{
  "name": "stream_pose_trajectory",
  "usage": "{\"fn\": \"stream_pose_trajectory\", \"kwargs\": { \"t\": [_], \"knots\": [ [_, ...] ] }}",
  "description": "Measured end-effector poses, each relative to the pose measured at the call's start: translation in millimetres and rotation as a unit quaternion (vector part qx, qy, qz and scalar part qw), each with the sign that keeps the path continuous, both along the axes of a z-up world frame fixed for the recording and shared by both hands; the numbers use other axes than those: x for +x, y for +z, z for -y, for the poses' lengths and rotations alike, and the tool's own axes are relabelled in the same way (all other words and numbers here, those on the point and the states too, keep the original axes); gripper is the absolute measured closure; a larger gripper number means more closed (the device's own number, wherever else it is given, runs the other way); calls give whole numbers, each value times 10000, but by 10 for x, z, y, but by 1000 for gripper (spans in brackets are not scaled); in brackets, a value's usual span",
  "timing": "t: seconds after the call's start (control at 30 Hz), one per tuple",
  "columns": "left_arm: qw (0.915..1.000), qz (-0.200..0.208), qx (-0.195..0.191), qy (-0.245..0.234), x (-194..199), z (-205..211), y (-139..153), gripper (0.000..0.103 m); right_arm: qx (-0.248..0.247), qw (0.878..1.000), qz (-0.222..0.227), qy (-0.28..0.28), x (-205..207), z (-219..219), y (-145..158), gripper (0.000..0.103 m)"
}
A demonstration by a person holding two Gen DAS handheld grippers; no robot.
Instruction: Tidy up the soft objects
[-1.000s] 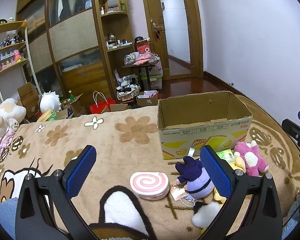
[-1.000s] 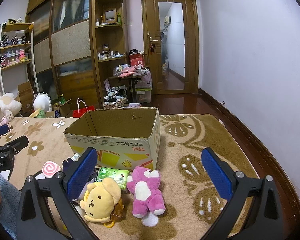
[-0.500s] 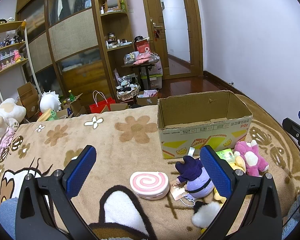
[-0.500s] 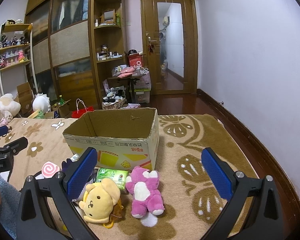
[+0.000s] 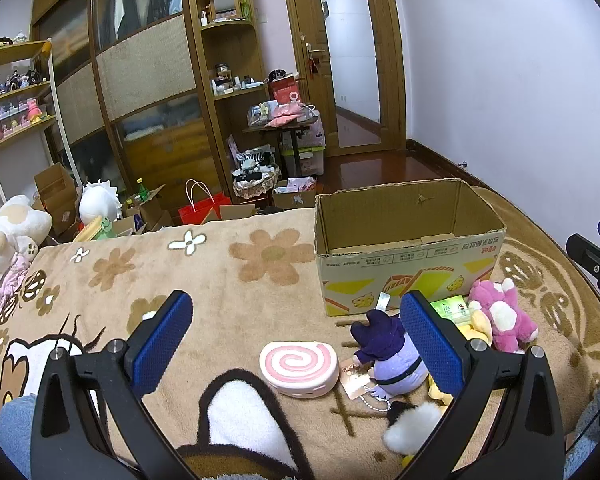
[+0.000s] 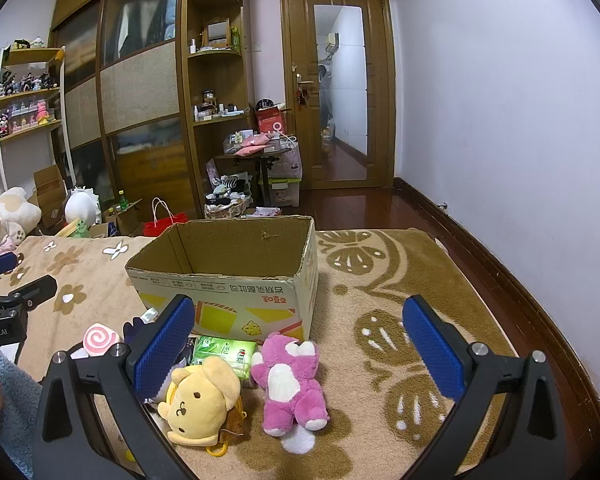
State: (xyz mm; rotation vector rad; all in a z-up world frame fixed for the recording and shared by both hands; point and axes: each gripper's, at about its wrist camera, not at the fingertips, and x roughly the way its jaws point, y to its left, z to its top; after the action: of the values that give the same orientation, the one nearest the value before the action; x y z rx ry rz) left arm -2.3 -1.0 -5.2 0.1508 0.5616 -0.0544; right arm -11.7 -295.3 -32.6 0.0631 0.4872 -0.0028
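Blanket (image 5: pixel 236 280): swirl cushion (image 5: pixel 299 368) left-view clearer.

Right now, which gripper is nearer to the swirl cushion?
Left. The swirl cushion lies between the open left gripper's fingers; the right gripper is open above the pink plush, farther right.

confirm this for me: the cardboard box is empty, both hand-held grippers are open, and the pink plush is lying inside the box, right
Not quite. The pink plush lies on the blanket in front of the cardboard box, not inside it; the right wrist view shows this. The rest holds: the box looks empty, and both hand-held grippers are open.
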Motion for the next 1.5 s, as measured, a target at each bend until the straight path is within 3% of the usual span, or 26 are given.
{"fn": "stream_pose_trajectory", "kwargs": {
  "t": [0.87, 1.17, 1.5],
  "knots": [
    [10000, -68, 16, 2, 4, 11, -11, 0, -5, 10000, -10, -8, 22, 1, -4, 0],
    [9987, -506, -27, -49, 67, -3, -191, 0, -50, 10000, -65, 17, 57, 14, -58, 0],
    [9939, -1094, 49, 130, 513, -20, -285, 0, -113, 9995, -296, 15, 238, -70, -168, 0]
  ]
}}
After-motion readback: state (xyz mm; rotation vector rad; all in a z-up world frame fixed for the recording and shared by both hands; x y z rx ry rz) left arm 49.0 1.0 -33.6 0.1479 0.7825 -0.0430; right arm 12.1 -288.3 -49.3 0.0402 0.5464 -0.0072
